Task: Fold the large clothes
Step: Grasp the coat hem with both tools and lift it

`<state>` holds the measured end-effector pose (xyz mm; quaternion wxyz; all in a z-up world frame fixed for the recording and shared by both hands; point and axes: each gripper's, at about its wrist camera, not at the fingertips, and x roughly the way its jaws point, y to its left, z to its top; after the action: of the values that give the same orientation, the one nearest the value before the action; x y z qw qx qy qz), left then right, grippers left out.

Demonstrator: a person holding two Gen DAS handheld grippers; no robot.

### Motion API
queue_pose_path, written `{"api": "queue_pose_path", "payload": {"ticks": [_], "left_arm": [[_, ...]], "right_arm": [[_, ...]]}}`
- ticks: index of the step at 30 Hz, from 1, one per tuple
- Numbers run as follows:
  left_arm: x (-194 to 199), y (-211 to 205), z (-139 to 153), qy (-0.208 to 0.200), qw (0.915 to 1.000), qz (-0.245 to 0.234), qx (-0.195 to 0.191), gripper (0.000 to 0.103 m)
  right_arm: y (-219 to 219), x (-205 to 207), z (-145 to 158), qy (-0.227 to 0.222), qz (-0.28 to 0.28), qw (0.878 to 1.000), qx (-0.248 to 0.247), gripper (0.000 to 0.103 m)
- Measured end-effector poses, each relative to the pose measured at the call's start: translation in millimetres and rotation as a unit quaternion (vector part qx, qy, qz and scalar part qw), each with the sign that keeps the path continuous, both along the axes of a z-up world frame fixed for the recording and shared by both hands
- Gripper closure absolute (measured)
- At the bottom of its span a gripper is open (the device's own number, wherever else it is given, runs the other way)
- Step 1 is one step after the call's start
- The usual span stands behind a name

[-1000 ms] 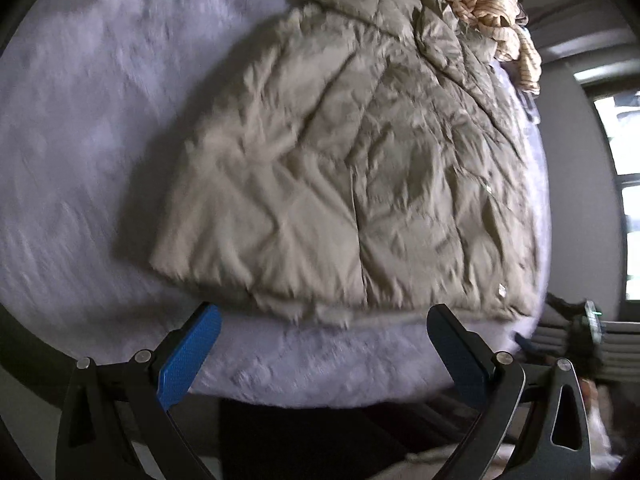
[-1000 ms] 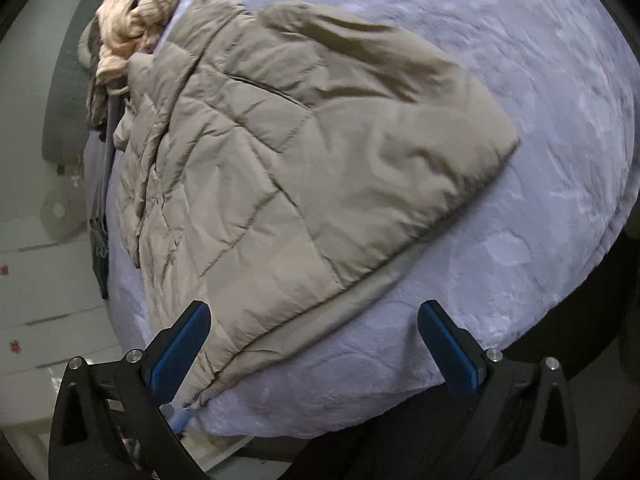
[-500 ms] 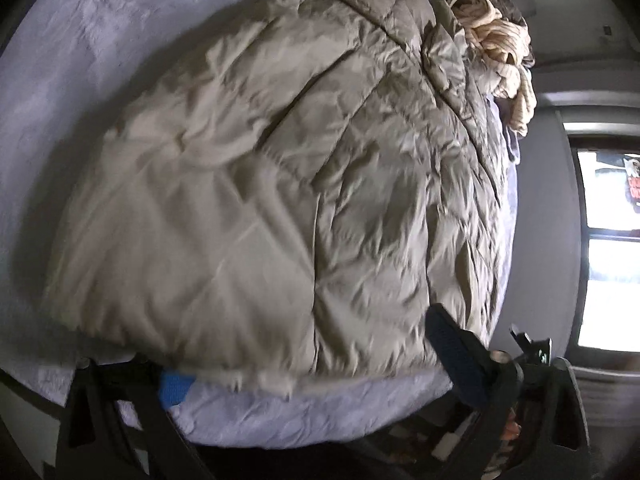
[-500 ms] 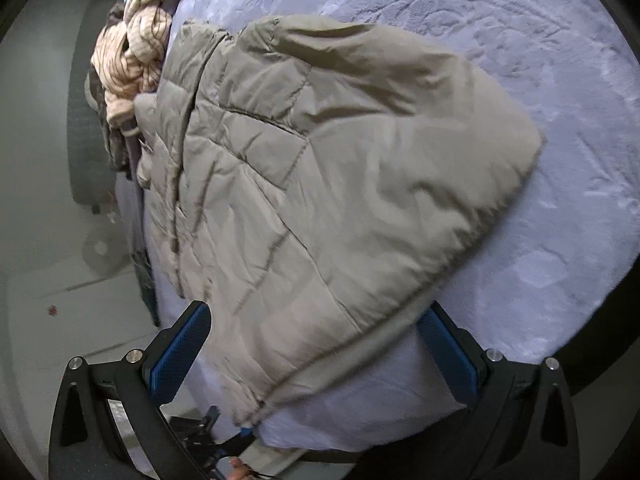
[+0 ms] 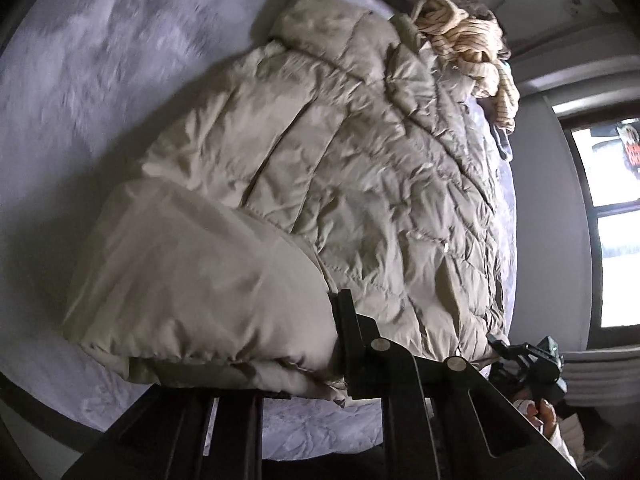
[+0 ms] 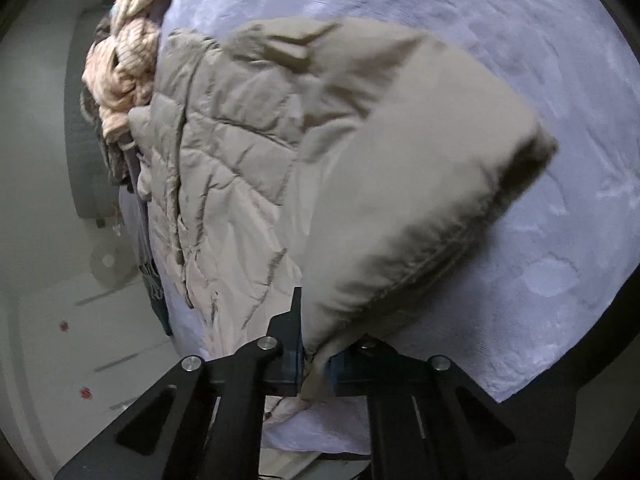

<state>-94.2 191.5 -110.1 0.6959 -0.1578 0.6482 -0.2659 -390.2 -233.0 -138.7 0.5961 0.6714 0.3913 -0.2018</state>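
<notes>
Since the earlier frames both tools have gone from spread wide above the hem to clamped onto it, and the hem corners have lifted off the bed. The left tool is closing, with a thick roll of the jacket hem bunched between its jaws; its left finger is buried under the cloth. The right tool is closing too, pinching a thin corner of the hem between its blue pads.

Step in hand: securing the bottom hem at both corners, the start of a fold. Judged from the task, the next move calls for raising both corners together and carrying them toward the collar, keeping the hem taut between the tools so that the padded body doubles over evenly.

The jacket lies spread on the bed, collar at the far end, its near hem raised at the tools. Beyond the collar sits a heap of striped clothes.

Hard to make out: both views are blurred near the hem. How many layers each tool holds cannot be told. The sleeves are not clearly seen. In the left view the other tool and a hand show only partly at the lower right edge. The bed's near edge is cut off.
</notes>
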Motion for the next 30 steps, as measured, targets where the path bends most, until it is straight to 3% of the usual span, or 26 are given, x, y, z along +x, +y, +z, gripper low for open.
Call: {"api": "queue_pose_path", "payload": {"ticks": [8, 19, 26, 30], "left_arm": [[16.7, -5.6, 48.6, -0.066, 0.9978, -0.003, -0.006, 0.086], [81.9, -49.8, 116.8, -0.159, 0.9871, 0.019, -0.010, 0.086], [146.3, -88.9, 139.1, -0.197, 0.9799, 0.031, 0.011, 0.086], [188.8, -121.1, 135.1, -0.205, 0.9771, 0.043, 0.037, 0.086]], "right_arm": [[-9.2, 34.2, 47.6, -0.002, 0.075, 0.994, -0.083, 0.095], [-55.1, 145.5, 144.2, -0.057, 0.182, 0.958, -0.213, 0.096], [-90.0, 221.8, 170.9, -0.089, 0.227, 0.942, -0.231, 0.096], [-118.7, 272.9, 172.5, -0.095, 0.250, 0.933, -0.239, 0.096]]}}
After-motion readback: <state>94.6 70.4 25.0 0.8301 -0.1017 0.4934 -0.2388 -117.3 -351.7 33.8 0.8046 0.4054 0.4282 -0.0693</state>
